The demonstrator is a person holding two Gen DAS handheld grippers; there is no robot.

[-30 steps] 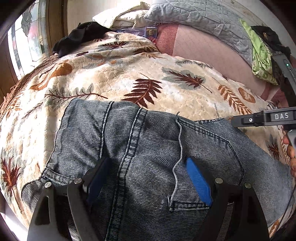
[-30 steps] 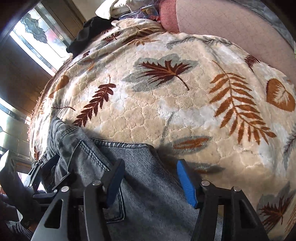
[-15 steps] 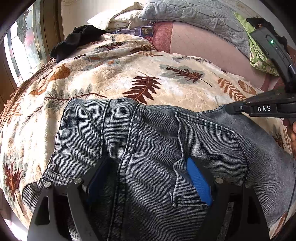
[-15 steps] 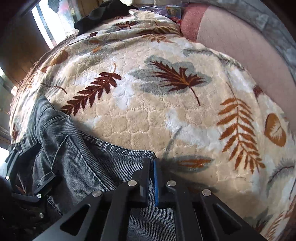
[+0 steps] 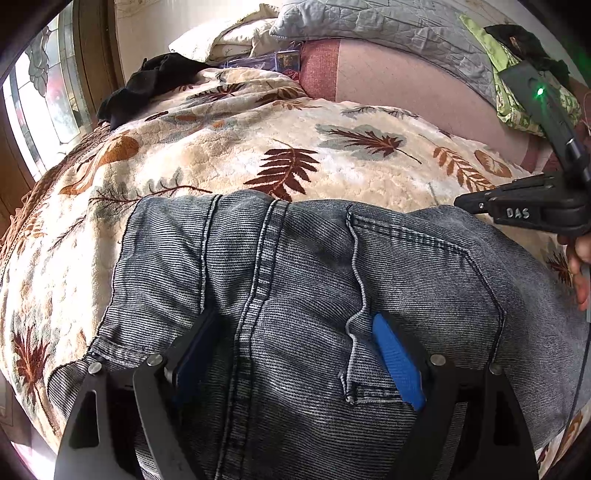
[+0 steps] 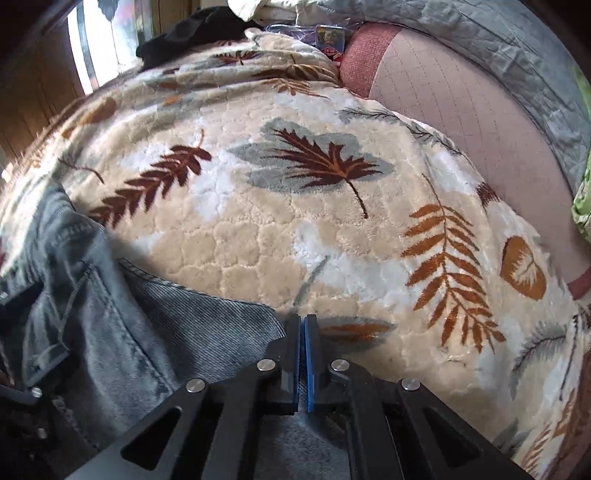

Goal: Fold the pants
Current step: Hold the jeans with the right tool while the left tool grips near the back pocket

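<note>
Grey-blue denim pants (image 5: 295, 295) lie on a leaf-patterned blanket (image 5: 240, 155) on a bed. My left gripper (image 5: 295, 350) is open, its blue pads resting down on the denim on either side of a seam. My right gripper (image 6: 303, 343) is shut on the edge of the pants (image 6: 192, 339), pinching a fold of denim between its blue pads. The right gripper also shows at the right edge of the left wrist view (image 5: 517, 210), at the far right corner of the pants.
A black garment (image 5: 147, 85) lies at the blanket's far left. Pillows (image 5: 369, 22) and a pink sheet (image 5: 406, 85) are at the back, a green cloth (image 5: 517, 92) at the far right. A window (image 5: 40, 103) is on the left.
My right gripper closed from open onto the pants' edge and has lifted slightly. My left gripper stayed open on the denim.
</note>
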